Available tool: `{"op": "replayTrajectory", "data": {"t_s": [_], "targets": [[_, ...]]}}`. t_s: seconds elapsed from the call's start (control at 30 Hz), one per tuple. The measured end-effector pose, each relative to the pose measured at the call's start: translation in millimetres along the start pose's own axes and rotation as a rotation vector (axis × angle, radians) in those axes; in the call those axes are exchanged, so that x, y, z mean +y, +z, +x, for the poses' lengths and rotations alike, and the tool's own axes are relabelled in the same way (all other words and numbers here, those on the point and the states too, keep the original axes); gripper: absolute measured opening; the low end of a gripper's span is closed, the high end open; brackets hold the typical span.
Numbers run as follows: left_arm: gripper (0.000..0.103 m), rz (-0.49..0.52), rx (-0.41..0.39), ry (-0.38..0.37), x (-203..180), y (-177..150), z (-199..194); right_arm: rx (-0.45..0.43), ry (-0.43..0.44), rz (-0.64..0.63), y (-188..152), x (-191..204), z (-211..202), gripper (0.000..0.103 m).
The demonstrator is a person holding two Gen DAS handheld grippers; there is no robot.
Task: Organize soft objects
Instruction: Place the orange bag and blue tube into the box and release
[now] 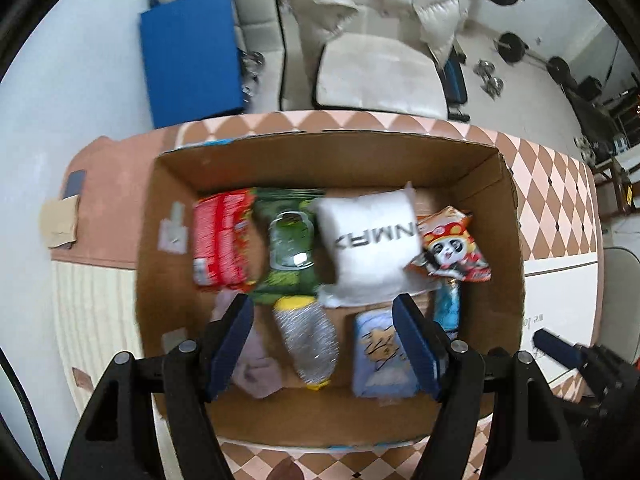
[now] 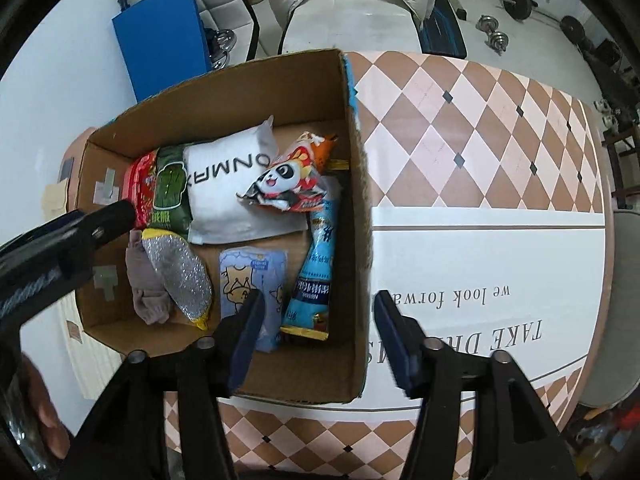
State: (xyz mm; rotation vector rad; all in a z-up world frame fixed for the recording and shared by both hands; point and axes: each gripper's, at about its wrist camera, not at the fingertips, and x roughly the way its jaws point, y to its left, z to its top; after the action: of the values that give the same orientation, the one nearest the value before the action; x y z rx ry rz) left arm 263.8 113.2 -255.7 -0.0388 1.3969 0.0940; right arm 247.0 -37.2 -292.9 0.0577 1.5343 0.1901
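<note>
An open cardboard box (image 1: 320, 164) (image 2: 240, 96) holds soft items. At its back lie a red packet (image 1: 220, 244), a green packet (image 1: 286, 252), a white pillow (image 1: 368, 244) (image 2: 228, 188) and a panda snack bag (image 1: 448, 248) (image 2: 288, 182). Nearer lie a mauve cloth (image 1: 252, 364), a silver scrub pad (image 1: 310, 340) (image 2: 180, 276), a light-blue pack (image 1: 380, 356) (image 2: 248, 276) and a long blue packet (image 2: 316, 276). My left gripper (image 1: 322, 308) hangs open above the scrub pad, holding nothing. Over the box's right wall my right gripper (image 2: 320, 300) is open and empty too.
The box stands on a table with a brown-and-pink checked cloth (image 2: 460, 120) and a white printed band (image 2: 480, 248). A padded chair with a puffy jacket (image 1: 380, 0) stands behind, beside a blue board (image 1: 188, 52). Weights (image 1: 512, 44) lie on the floor.
</note>
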Motion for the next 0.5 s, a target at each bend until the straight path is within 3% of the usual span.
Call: {"op": "replayTrajectory", "data": {"t_s": [0.03, 0.13, 0.3, 0.5], "targets": [[0.090, -0.007, -0.016, 0.010, 4.5, -5.4, -3.7, -0.007, -0.009, -0.005, -1.7, 2.2, -0.7, 0.067], [0.100, -0.027, -0.048, 0.034, 17.5, -18.4, -12.3, -0.027, -0.035, -0.019, -7.2, 8.6, -3.6, 0.070], [0.101, -0.065, -0.074, 0.039, 32.2, -33.0, -20.2, -0.059, -0.054, -0.021, -12.2, 14.2, -9.4, 0.095], [0.101, -0.085, -0.078, 0.045, 37.2, -45.8, -25.0, -0.091, -0.078, -0.024, -20.1, 18.1, -17.6, 0.103]]}}
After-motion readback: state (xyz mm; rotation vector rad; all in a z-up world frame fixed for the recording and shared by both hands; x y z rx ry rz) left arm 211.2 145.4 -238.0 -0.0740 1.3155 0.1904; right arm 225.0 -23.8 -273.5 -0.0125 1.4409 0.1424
